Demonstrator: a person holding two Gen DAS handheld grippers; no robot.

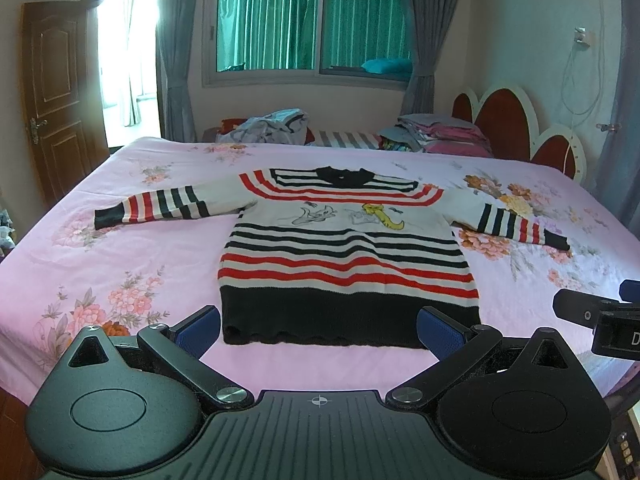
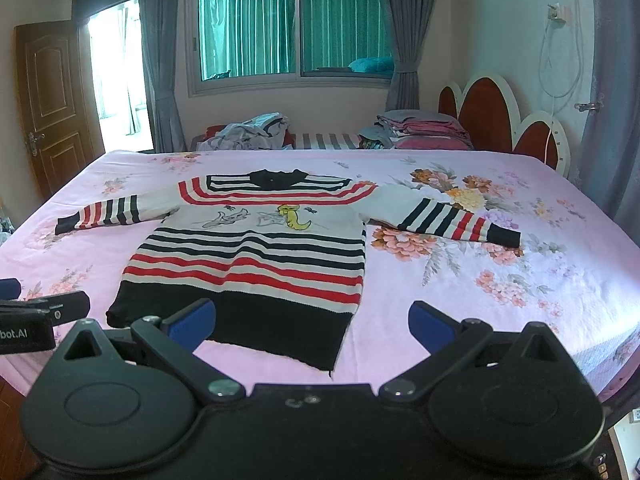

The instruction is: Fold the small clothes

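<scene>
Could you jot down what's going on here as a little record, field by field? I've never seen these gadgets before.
place: bed with a pink floral sheet
garment: striped sweater, spread flat, sleeves out to both sides
left gripper: open, near the black hem, holding nothing
right gripper: open, near the hem's right corner, holding nothing
background: clothes piles at the far edge of the bed
folding: not yet begun

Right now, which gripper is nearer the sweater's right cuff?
Right. The right gripper hovers off the sweater's right hem corner, on the same side as that cuff. The left gripper sits centred before the hem, farther away.
</scene>
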